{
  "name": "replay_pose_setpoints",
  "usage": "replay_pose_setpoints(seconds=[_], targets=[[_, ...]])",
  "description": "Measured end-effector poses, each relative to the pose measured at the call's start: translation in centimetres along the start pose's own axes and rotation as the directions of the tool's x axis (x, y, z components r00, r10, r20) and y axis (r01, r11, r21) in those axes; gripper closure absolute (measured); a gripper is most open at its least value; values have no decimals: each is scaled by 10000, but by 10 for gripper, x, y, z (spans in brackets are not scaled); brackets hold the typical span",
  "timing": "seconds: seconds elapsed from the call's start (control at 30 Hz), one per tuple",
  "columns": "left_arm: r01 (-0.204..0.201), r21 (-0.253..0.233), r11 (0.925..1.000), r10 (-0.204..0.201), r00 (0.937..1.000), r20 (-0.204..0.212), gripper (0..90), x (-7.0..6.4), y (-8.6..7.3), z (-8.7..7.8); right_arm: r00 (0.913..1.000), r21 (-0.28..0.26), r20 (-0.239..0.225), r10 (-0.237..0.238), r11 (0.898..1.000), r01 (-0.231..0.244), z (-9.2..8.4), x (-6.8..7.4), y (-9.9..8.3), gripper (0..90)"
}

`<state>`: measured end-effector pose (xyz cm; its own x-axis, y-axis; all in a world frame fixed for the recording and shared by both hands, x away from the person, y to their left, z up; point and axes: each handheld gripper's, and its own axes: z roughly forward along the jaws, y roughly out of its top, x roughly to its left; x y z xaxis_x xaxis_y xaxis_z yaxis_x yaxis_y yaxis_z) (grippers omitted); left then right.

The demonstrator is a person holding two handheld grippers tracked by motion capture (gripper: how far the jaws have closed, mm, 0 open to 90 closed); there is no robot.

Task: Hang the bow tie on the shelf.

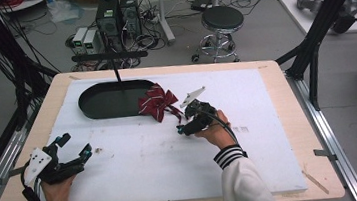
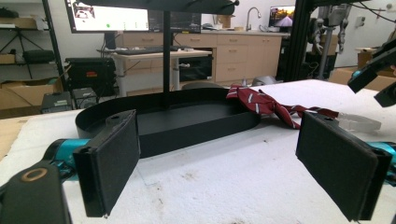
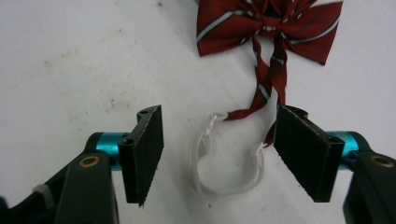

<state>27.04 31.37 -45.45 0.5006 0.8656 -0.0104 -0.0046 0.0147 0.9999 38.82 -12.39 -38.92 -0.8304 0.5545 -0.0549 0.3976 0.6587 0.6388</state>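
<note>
Bow tie [image 1: 157, 102] lay on the desk [image 1: 280, 135] at the black tray's [image 1: 101, 102] three o'clock; right hand-held gripper [image 3: 217, 147], jaws apart, straddled its white elastic loop [image 3: 227, 163]; left hand-held gripper [image 1: 74, 144] rested open.

The bow tie [image 3: 268, 25] is dark red with thin grey-white stripes, and its elastic loop [image 3: 224, 163] is white. The tray [image 1: 111, 101] is plain black, lying on a white sheet [image 1: 172, 156] with small brown smudges over the pale wood counter [image 1: 287, 99]. Each gripper [image 3: 219, 154] has black pads on teal fittings.
</note>
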Motion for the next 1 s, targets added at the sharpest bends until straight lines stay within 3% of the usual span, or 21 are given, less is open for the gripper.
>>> replay_pose_setpoints(seconds=[0.17,0.5,1.0], targets=[[-1,10,10000,1,10000,-11,140,0,0,0,9993,569,-310,-222,9981,239,5,0,-2,414],[-6,8,10000,6,10000,-12,140,0,0,0,9976,1340,-418,-557,9891,608,14,2,-3,490],[20,-5,10000,-20,10000,-28,140,0,0,0,9917,2088,-631,-1120,9702,1228,30,2,-4,608]])
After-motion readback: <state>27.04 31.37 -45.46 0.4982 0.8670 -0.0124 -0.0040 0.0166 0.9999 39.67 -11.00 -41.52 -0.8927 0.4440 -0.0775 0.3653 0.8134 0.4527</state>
